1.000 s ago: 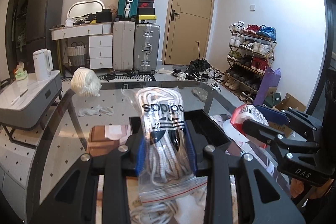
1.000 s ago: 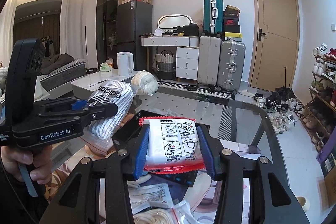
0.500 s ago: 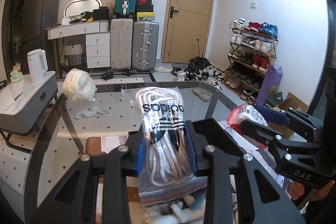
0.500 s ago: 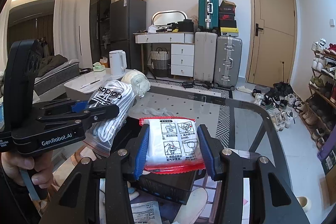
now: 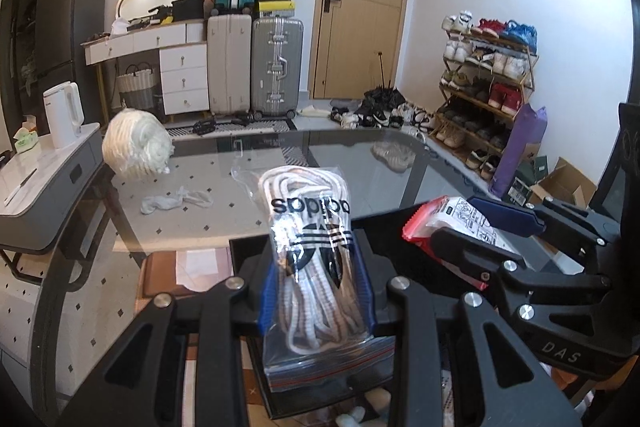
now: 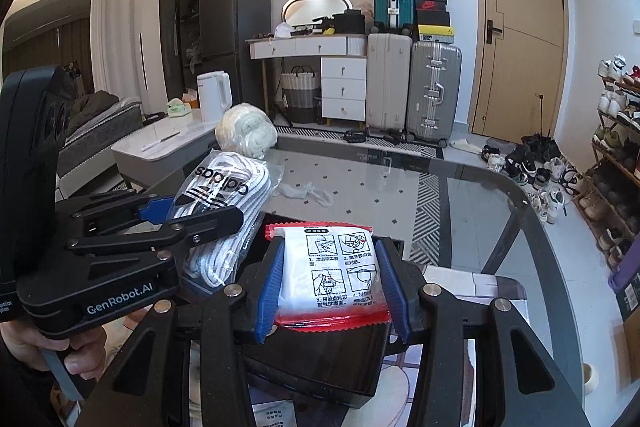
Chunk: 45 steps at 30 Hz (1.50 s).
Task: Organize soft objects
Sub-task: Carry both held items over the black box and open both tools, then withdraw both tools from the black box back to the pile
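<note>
The laces bag is clamped upright in the left gripper; the white packet is pinched by the right gripper; both are held over the black box, apparently for dropping in.

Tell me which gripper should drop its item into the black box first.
Probably the right. The right gripper holds the white packet with red edges directly above the black box; the left gripper holds the bag of Adidas laces nearer the box's left edge.
</note>
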Tool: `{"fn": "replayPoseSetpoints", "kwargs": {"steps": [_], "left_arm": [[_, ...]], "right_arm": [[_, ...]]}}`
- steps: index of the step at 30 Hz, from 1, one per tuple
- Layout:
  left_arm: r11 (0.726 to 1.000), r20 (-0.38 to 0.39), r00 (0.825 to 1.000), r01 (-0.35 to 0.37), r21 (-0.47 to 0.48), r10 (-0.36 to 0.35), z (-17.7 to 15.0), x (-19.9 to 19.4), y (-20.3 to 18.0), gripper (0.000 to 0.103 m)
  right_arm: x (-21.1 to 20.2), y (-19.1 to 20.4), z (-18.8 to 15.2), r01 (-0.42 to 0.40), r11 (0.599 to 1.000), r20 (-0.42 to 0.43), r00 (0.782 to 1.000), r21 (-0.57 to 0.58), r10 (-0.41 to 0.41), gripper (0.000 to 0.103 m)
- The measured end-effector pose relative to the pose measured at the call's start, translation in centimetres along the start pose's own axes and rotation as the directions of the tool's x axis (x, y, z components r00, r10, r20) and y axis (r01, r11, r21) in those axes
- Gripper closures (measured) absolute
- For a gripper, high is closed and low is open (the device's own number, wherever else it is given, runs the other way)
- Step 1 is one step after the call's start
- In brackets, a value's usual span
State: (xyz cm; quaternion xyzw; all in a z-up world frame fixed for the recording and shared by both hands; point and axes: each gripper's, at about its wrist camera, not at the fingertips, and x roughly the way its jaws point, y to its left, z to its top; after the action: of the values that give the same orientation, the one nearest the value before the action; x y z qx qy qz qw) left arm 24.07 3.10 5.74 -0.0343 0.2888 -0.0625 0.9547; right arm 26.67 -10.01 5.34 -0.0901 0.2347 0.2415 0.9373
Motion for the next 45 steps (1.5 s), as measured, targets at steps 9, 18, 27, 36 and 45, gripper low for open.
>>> {"fn": "replayPoseSetpoints", "kwargs": {"steps": [9, 18, 27, 36, 45], "left_arm": [[0.998, -0.048, 0.999, 0.0, 0.069, 0.003, -0.8, 1.1, -0.8, 0.071], [0.994, -0.123, 0.992, 0.001, 0.108, 0.012, -1.5, 2.0, -1.1, 0.071], [0.987, -0.132, 0.991, -0.001, 0.163, 0.023, -2.3, 1.3, -1.6, 0.071], [0.989, -0.133, 0.991, 0.008, 0.15, 0.012, -2.3, 0.7, -1.4, 0.063], [0.995, -0.051, 0.998, 0.029, 0.093, -0.024, -2.2, -3.3, -1.4, 0.001]], "right_arm": [[2.1, 0.8, -1.2, 0.029, 0.998, -0.044, 0.999, -0.064, -0.032, 0.057], [3.1, 1.5, -2.3, 0.026, 0.994, -0.098, 0.995, -0.109, -0.037, 0.057], [2.4, 1.7, -2.9, 0.026, 0.996, -0.116, 0.993, -0.09, -0.036, 0.057], [0.7, 2.2, -3.0, 0.032, 0.995, -0.078, 0.996, -0.091, -0.04, 0.04], [-4.7, 0.3, -2.3, 0.025, 1.0, 0.053, 0.998, 0.007, -0.025, 0.0]]}}
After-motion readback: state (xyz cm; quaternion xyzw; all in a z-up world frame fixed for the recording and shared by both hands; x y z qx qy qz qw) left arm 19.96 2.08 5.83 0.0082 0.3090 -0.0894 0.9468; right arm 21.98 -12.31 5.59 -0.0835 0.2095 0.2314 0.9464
